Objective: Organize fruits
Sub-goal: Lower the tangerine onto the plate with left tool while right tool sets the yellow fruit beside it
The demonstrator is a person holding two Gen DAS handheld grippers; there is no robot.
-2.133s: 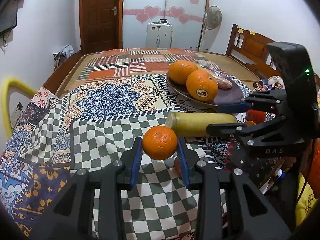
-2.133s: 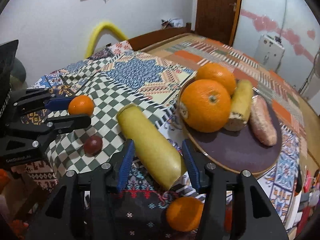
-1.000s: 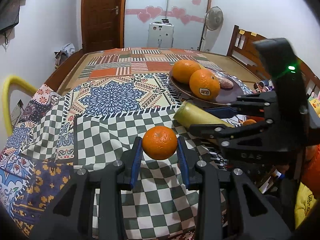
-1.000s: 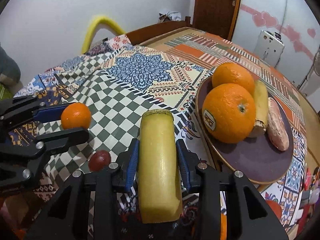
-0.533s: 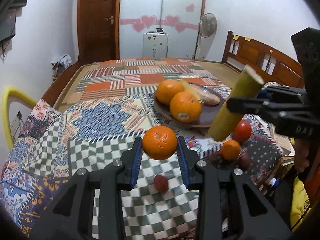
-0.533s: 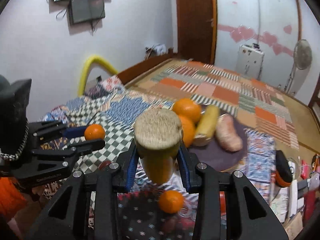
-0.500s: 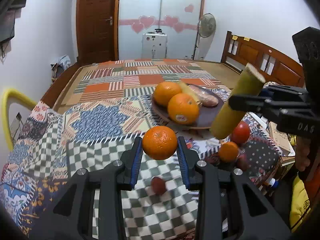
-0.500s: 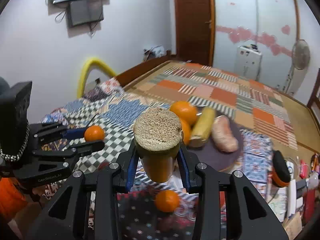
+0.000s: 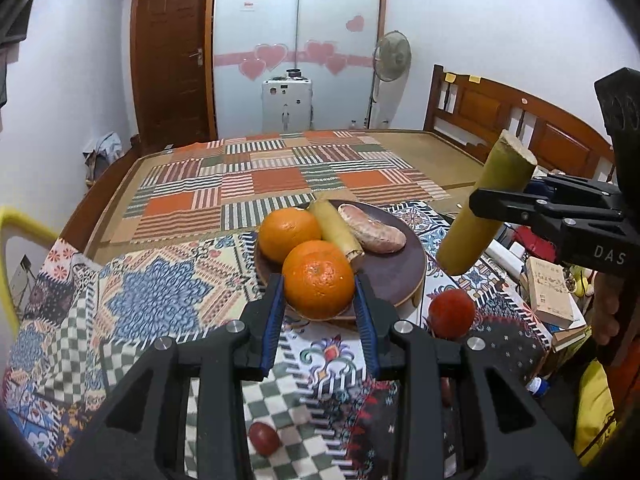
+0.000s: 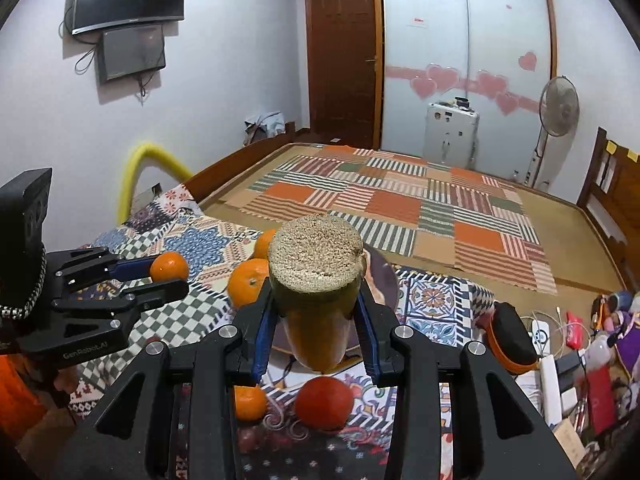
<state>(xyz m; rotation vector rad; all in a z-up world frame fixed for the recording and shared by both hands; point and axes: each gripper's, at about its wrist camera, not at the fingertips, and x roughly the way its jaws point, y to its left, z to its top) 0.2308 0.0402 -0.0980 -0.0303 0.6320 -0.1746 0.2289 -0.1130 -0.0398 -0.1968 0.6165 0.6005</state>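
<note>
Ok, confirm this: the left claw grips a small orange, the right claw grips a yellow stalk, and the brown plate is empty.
Not empty. In the left wrist view the brown plate holds two oranges, a yellow stalk piece and a pinkish tuber. The left claw does grip a small orange, the right claw a yellow stalk.

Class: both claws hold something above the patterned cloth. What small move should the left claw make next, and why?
Probably ease the left claw forward and down over the dark plate. It grips a small orange in the air just short of the plate, whose near right part looks bare.
</note>
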